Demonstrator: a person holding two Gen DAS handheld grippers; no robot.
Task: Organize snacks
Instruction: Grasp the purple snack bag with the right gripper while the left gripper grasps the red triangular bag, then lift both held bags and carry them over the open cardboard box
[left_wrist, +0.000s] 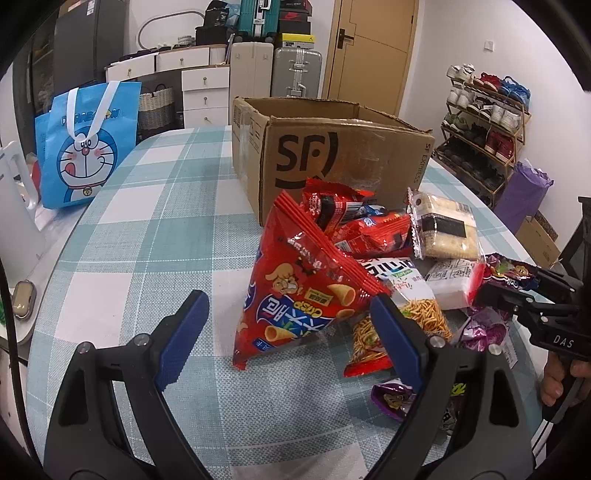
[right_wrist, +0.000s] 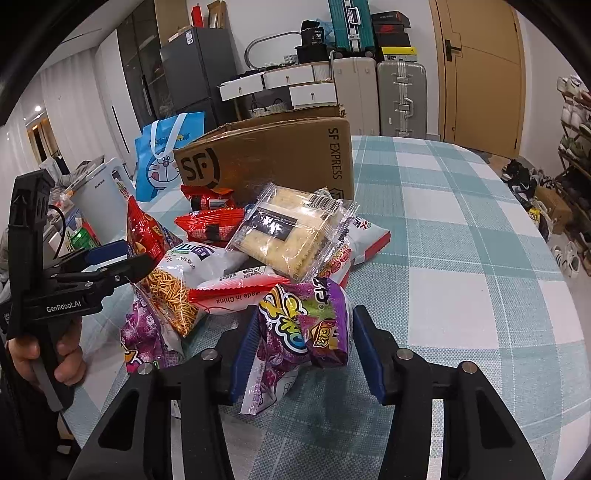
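Purple snack packet (right_wrist: 306, 328) between right gripper (right_wrist: 303, 354) fingers, narrowed, apparently gripping (contact unclear), near side of cardboard box (right_wrist: 273, 158); left gripper (left_wrist: 291, 332) fingers wide, empty.

White walls surround a light wooden door (left_wrist: 373, 48). Beside it stand a silver hard-shell suitcase (left_wrist: 296, 72) and a white cabinet with drawers (left_wrist: 205, 86). A wooden shoe rack (left_wrist: 480, 125) is at right.

Snack packets (left_wrist: 354, 258) heaped on table (left_wrist: 147, 236), cardboard box (left_wrist: 332, 155) behind them, tote bag (left_wrist: 86, 144) far left
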